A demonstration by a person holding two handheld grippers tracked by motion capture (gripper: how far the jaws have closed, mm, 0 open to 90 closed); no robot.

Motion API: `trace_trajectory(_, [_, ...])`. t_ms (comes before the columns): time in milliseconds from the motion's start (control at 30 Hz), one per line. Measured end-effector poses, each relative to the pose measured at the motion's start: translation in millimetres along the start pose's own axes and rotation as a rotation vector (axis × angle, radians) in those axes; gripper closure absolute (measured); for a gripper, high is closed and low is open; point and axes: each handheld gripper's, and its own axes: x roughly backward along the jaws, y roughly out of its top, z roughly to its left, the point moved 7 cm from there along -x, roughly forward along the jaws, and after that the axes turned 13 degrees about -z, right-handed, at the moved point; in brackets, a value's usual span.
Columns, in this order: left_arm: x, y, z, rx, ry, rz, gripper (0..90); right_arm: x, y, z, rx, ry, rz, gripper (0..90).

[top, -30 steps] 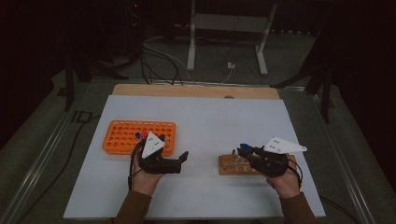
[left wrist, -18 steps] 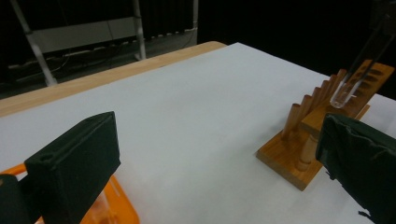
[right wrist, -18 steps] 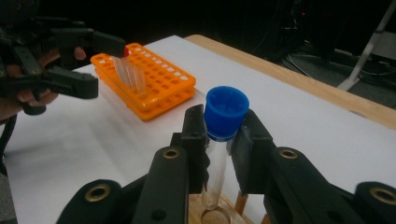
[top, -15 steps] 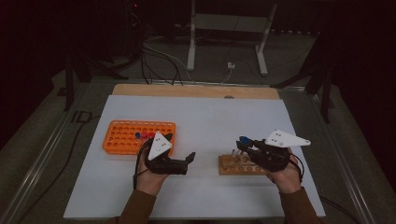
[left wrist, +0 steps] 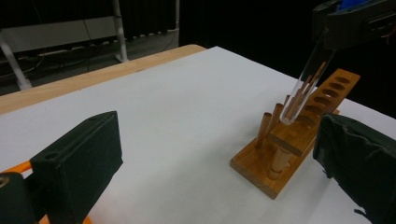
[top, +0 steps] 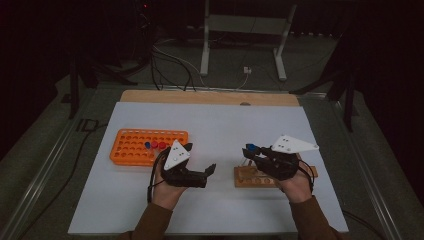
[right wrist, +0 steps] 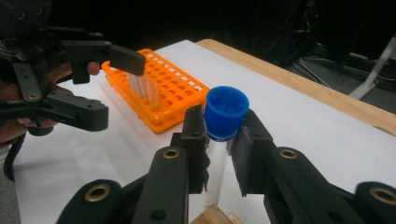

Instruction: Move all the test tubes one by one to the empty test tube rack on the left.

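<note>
Gripping a clear test tube (right wrist: 215, 172) just below its blue cap (right wrist: 227, 111), the right claw (right wrist: 219, 140) holds its jaws closed on the neck so that the glass hangs free beneath them; the cap's wider rim sits above the pads and probably guards against slipping. In the left gripper view the tube (left wrist: 306, 81) slants down from that claw, its rounded tip just above the wooden rack (left wrist: 299, 144) and apparently clear of it, among the upright pegs at the near end. A grip this high leaves the whole shaft exposed, which suits lifting out of, or lowering into, a narrow hole. The wooden rack lies on the white tabletop (top: 220, 125) directly under the right hand (top: 296, 186), so the tube has little way to travel. The left claw (top: 202, 165) is held level over the tabletop between the two racks, its padded jaws spread wide with nothing between them, well placed to receive the tube or steady the rack. The orange rack (top: 132, 147) stands at the left, carrying a few capped tubes (top: 155, 145) near its right end, most holes vacant; it is judged the likely destination or source, which would explain why the open claw stands between it and the wooden one.
</note>
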Motion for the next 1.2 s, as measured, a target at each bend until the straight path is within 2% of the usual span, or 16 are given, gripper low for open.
trace_trajectory(400, [-7.1,-0.2,-8.9,0.016,-0.043,0.015,3.3,-15.3,-1.0,9.0,-0.006,0.03,0.013,76.4])
trace_trajectory(867, [-18.2,1.0,-24.9,-0.007,-0.085,0.014,6.9,-28.6,-3.3,20.7,-0.011,0.064,0.025,76.4])
trace_trajectory(1033, [-22.4,-1.5,-32.3,-0.035,-0.102,0.032,8.2,-33.0,-4.2,25.5,-0.014,0.076,0.029,76.4])
trace_trajectory(1200, [-24.7,-2.2,-34.9,-0.046,-0.1,0.031,20.6,-36.0,-4.3,29.9,-0.01,0.088,0.031,76.4])
